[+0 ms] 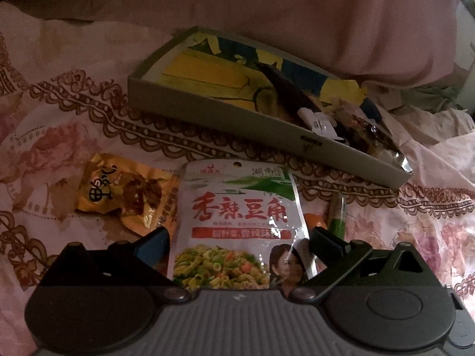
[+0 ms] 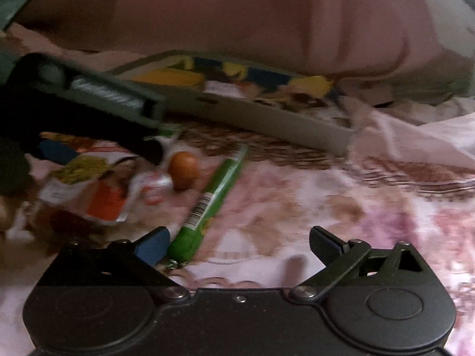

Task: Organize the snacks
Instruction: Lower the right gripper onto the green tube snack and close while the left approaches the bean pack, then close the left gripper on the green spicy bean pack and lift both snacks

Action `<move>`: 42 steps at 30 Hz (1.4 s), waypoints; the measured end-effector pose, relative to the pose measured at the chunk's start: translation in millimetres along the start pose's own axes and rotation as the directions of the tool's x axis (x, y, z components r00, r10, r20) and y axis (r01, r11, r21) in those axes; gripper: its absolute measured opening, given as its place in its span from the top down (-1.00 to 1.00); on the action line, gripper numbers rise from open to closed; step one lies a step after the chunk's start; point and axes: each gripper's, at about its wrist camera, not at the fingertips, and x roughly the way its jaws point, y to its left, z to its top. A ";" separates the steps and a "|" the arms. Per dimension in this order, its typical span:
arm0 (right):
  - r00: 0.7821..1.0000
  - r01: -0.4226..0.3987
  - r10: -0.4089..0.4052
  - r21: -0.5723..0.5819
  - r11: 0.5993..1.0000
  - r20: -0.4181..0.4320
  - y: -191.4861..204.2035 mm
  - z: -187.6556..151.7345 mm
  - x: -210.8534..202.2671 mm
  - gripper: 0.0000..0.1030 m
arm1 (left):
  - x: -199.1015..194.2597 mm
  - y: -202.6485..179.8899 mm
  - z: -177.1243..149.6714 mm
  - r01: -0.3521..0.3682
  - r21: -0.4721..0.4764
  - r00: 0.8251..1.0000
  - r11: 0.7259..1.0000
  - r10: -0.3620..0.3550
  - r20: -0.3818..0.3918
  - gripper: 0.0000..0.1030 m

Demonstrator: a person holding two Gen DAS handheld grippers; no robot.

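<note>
A white snack pouch with red Chinese lettering (image 1: 237, 222) lies flat on the bedsheet between the wide-open fingers of my left gripper (image 1: 240, 243), not clamped. A gold snack packet (image 1: 127, 195) lies to its left. A green stick snack (image 1: 337, 216) and a small orange ball (image 1: 316, 221) lie to its right. A shallow grey box (image 1: 225, 121) holding several snacks stands behind. My right gripper (image 2: 237, 246) is open and empty, its left finger beside the green stick (image 2: 213, 195). The orange ball (image 2: 184, 170), the pouch (image 2: 98, 187) and the left gripper (image 2: 89, 112) show at left.
Everything lies on a pink floral bedsheet (image 1: 74, 136). A pink pillow or duvet (image 1: 297, 20) rises behind the box (image 2: 267, 118). Crumpled bedding (image 2: 415, 136) lies at the right of the box.
</note>
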 end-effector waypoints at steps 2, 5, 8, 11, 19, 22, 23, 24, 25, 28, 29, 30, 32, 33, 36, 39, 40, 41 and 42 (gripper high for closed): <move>0.999 0.033 -0.033 0.013 0.999 0.005 -9.0 0.9 -3.0 -0.92 | 0.2 0.8 0.5 0.003 0.005 1.000 1.000 -0.003 -0.006 -0.99; 0.998 0.060 -0.061 0.017 0.998 0.008 -19.7 2.7 -1.6 -0.92 | 1.7 1.0 0.3 0.006 0.021 1.000 1.000 -0.006 -0.019 -0.99; 0.997 0.072 -0.073 0.034 0.997 0.018 -25.4 4.0 1.5 -0.89 | 4.9 -0.7 0.7 0.017 0.041 0.999 0.999 -0.016 -0.038 -0.99; 0.996 0.072 -0.074 0.037 0.997 0.040 -25.0 4.8 3.8 -0.83 | 8.2 -6.5 1.2 0.011 0.071 0.999 0.997 -0.007 -0.051 -0.99; 0.997 0.002 -0.003 0.019 1.000 0.081 -17.7 6.4 10.0 -0.50 | 14.6 -22.8 -0.6 -0.067 0.178 0.996 0.982 0.078 -0.053 -0.90; 0.996 -0.034 0.032 0.024 0.999 0.085 -19.1 7.9 14.2 -0.47 | 12.7 -17.4 1.7 -0.061 0.162 0.996 0.985 0.070 -0.051 -0.84; 0.996 -0.045 0.043 0.025 0.999 0.083 -19.4 8.3 16.0 -0.43 | 11.9 -14.6 2.5 -0.056 0.151 0.997 0.987 0.065 -0.052 -0.81; 0.995 -0.059 0.057 0.025 0.998 0.077 -19.7 8.7 18.1 -0.38 | 11.2 -12.0 3.1 -0.051 0.142 0.997 0.988 0.059 -0.052 -0.77; 0.995 -0.076 0.074 0.026 0.997 0.069 -19.9 8.7 20.5 -0.36 | 10.3 -9.5 3.6 -0.046 0.136 0.997 0.990 0.054 -0.051 -0.74; 0.993 -0.104 0.103 0.020 0.994 0.056 -17.8 8.6 23.5 -0.25 | 8.6 -6.5 2.5 -0.051 0.137 0.997 0.989 0.058 -0.045 -0.63; 0.992 -0.110 0.109 0.019 0.994 0.057 -17.2 8.8 23.4 -0.18 | 8.3 -6.1 2.2 -0.051 0.140 0.997 0.989 0.057 -0.044 -0.61; 0.991 -0.119 0.118 0.019 0.993 0.058 -17.1 9.2 23.4 -0.06 | 8.1 -6.2 1.9 -0.053 0.143 0.997 0.988 0.059 -0.043 -0.60; 0.990 -0.133 0.132 0.021 0.991 0.056 -16.9 9.9 23.1 0.13 | 7.5 -6.9 2.0 -0.058 0.143 0.997 0.988 0.064 -0.040 -0.57; 0.990 -0.136 0.135 0.027 0.990 0.052 -17.2 10.1 22.9 0.22 | 7.0 -6.7 2.0 -0.060 0.139 0.997 0.988 0.066 -0.039 -0.55; 0.986 -0.163 0.162 0.052 0.985 0.032 -19.0 10.8 23.2 0.52 | 5.3 -5.3 3.0 -0.058 0.125 0.997 0.990 0.063 -0.037 -0.51; 0.983 -0.181 0.180 0.076 0.981 0.016 -19.2 11.6 22.9 0.58 | 1.1 -1.3 1.9 -0.048 0.095 0.998 0.994 0.051 -0.035 -0.50; 0.983 -0.184 0.184 0.081 0.980 0.013 -19.3 11.8 22.7 0.59 | -0.7 0.4 0.9 -0.044 0.086 0.998 0.995 0.047 -0.034 -0.50; 0.982 -0.189 0.189 0.087 0.978 0.010 -20.1 12.0 22.6 0.59 | -2.5 2.1 -0.4 -0.041 0.078 0.998 0.996 0.043 -0.034 -0.50; 0.981 -0.195 0.196 0.100 0.976 0.005 -21.7 12.3 22.4 0.60 | -4.1 4.0 -2.0 -0.037 0.069 0.999 0.997 0.039 -0.034 -0.49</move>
